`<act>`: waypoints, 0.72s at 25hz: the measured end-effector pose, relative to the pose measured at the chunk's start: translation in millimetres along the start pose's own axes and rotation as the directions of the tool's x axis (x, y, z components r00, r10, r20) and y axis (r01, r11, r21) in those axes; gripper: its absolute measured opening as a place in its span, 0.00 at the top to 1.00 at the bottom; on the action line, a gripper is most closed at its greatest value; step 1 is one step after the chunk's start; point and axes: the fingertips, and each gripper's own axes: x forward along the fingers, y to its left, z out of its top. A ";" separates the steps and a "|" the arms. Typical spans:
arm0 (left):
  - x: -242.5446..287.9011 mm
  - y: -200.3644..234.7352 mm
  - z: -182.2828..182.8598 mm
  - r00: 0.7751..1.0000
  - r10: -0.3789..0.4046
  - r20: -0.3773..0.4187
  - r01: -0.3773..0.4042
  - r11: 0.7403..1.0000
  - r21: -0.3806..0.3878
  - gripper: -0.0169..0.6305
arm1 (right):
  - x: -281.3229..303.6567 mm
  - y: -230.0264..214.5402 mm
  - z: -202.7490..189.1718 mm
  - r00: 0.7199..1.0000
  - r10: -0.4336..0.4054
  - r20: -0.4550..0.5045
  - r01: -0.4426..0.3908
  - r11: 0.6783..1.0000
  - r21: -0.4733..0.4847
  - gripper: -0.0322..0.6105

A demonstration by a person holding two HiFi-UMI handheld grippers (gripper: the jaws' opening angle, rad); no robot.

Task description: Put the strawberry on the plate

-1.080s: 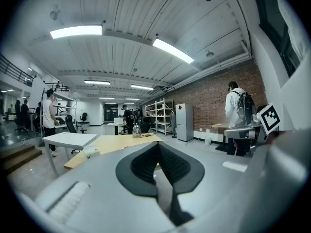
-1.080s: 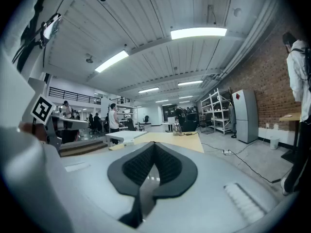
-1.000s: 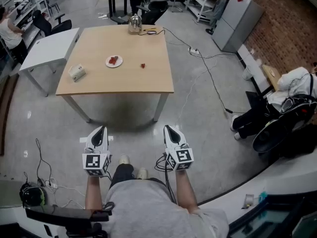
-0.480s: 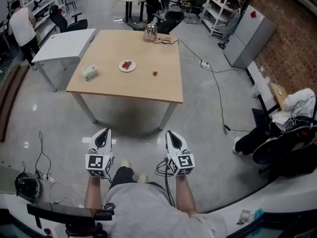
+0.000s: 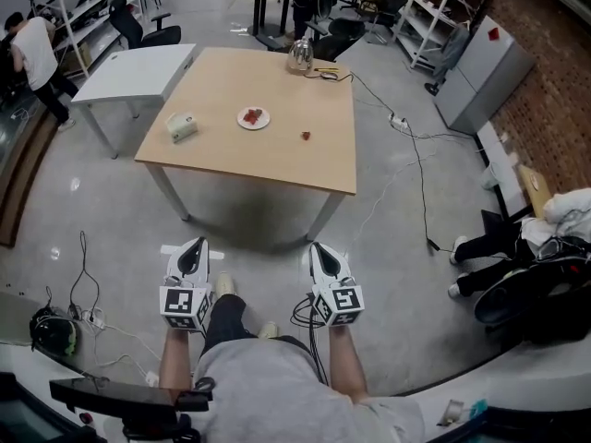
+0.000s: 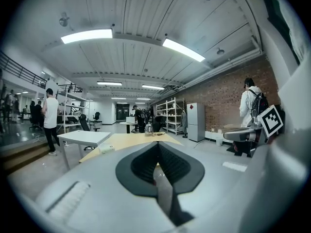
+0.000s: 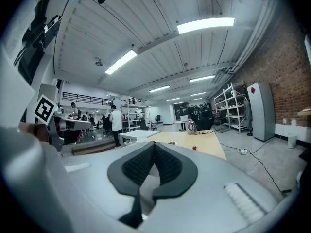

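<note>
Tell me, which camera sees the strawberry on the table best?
The head view. It looks down on the strawberry, lying alone on the table, right of the plate. The right gripper view shows it only as a tiny red dot far off. In the left gripper view I can't find it.

Ceiling strips (image 6: 86, 35) are lighting everything bright and even, so the head view is coming out sharp. The table (image 5: 277, 160) is throwing a soft shadow on the floor (image 5: 388, 220), which is catching small glare spots. Both gripper views are bending hard at the edges, with corners going black. The left gripper (image 6: 157, 149) and right gripper (image 7: 154, 147) are blurring up close.
</note>
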 end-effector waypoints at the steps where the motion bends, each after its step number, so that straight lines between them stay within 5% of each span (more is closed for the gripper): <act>1: 2.4 3.0 -0.5 1.000 0.000 -0.005 0.000 1.000 -0.002 0.94 | 3.5 0.8 -0.8 1.000 0.000 -0.006 0.000 1.000 -0.002 0.94; 18: 150.7 105.8 9.8 0.990 -0.142 -0.019 0.142 0.990 0.018 0.94 | 130.5 -30.0 2.5 0.981 -0.192 -0.029 0.193 0.981 0.016 0.94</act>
